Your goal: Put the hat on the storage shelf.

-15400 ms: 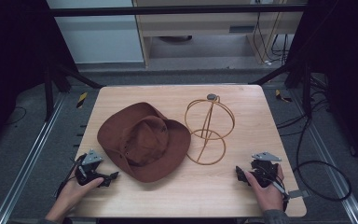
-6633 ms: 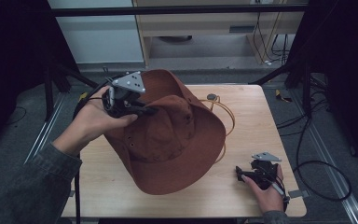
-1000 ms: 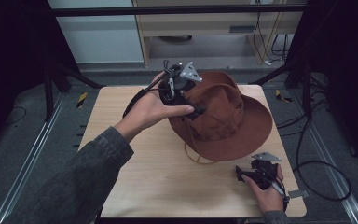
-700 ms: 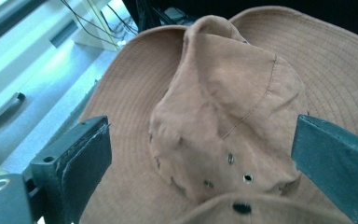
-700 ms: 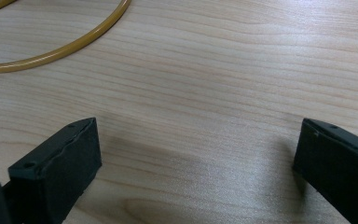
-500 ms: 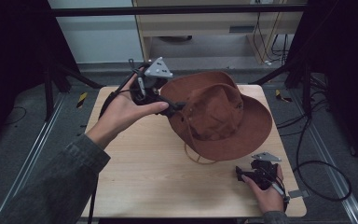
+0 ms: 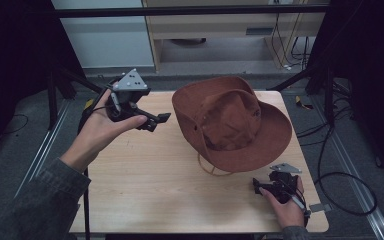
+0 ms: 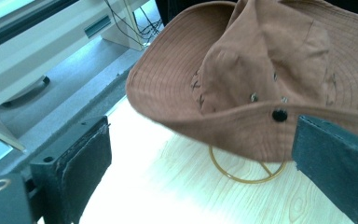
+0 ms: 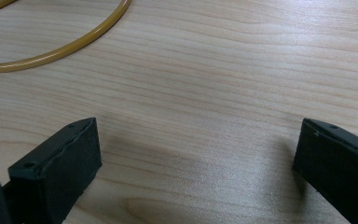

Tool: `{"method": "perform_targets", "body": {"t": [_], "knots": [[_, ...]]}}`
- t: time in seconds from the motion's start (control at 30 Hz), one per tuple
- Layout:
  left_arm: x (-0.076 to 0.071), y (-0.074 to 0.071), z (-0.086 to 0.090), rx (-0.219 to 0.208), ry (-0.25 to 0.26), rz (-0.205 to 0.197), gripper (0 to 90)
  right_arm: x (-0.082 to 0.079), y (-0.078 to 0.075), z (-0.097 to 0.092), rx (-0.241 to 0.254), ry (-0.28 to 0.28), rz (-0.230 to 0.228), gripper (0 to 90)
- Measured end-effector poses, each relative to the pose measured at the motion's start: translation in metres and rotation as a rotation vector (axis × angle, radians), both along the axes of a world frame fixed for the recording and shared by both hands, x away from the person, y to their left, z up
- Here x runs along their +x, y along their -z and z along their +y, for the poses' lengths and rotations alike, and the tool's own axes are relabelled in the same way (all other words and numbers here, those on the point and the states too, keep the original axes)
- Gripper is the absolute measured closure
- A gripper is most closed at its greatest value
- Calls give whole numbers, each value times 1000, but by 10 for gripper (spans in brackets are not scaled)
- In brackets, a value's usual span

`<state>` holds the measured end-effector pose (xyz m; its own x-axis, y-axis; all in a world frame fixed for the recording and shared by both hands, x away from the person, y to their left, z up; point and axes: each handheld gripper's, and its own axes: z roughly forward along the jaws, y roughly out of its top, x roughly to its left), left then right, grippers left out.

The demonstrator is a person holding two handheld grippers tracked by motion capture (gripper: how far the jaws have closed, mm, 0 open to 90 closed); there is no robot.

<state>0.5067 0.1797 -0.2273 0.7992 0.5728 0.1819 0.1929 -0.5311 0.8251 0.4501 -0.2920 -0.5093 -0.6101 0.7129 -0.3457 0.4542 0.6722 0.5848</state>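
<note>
Your light wooden desk (image 7: 145,190) stands on grey floor (image 7: 10,155) (black cables (image 7: 340,175) trail at its right), with a pale cabinet (image 7: 230,20) beyond and dark surroundings.

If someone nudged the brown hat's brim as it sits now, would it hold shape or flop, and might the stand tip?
The brown hat looks like soft cloth, its brim curling, so it would probably flex. The wire stand beneath looks thin and light, so a sideways push could tip both.
</note>
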Motion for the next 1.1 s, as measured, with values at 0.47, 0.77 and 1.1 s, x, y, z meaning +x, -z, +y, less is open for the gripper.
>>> {"method": "perform_targets", "body": {"t": [0.47, 0.77, 1.1], "knots": [[4, 52, 37, -17, -74, 70, 45, 0, 0, 0, 0, -1, -4, 8], [8, 106, 58, 23, -138, 126, 48, 1, 0, 0, -1, -2, -9, 7], [0, 160, 66, 68, -160, 180, 47, 1, 0, 0, -1, -2, -9, 7]]}}
